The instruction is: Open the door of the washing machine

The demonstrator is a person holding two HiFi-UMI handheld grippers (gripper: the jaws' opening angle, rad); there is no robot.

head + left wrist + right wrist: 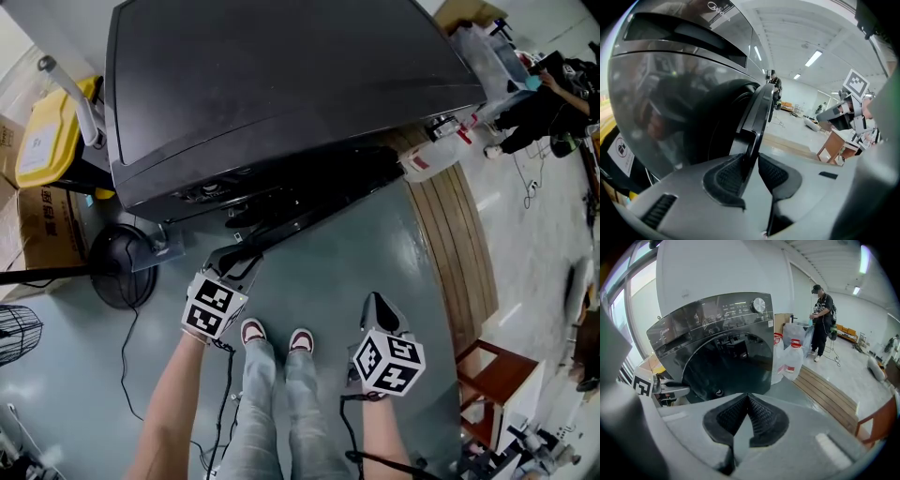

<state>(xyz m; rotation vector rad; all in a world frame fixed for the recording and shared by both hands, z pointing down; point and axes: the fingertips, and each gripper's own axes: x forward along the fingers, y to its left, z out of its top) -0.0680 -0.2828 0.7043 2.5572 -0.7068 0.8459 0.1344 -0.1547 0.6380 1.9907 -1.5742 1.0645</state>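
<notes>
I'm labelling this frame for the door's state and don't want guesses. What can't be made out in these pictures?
- Drum interior: in the head view it is hidden under the washing machine top. In the left gripper view it is dark behind the door.
- Gripped part of the door: in the left gripper view it is covered by the pads of the left gripper, shut on the door's edge.
- Print on the control panel: too small in the right gripper view.

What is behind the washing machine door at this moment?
The door, its edge clamped in the left gripper, stands ajar. Behind it only the dark opening shows. Whatever lies deeper inside is lost in shadow.
</notes>
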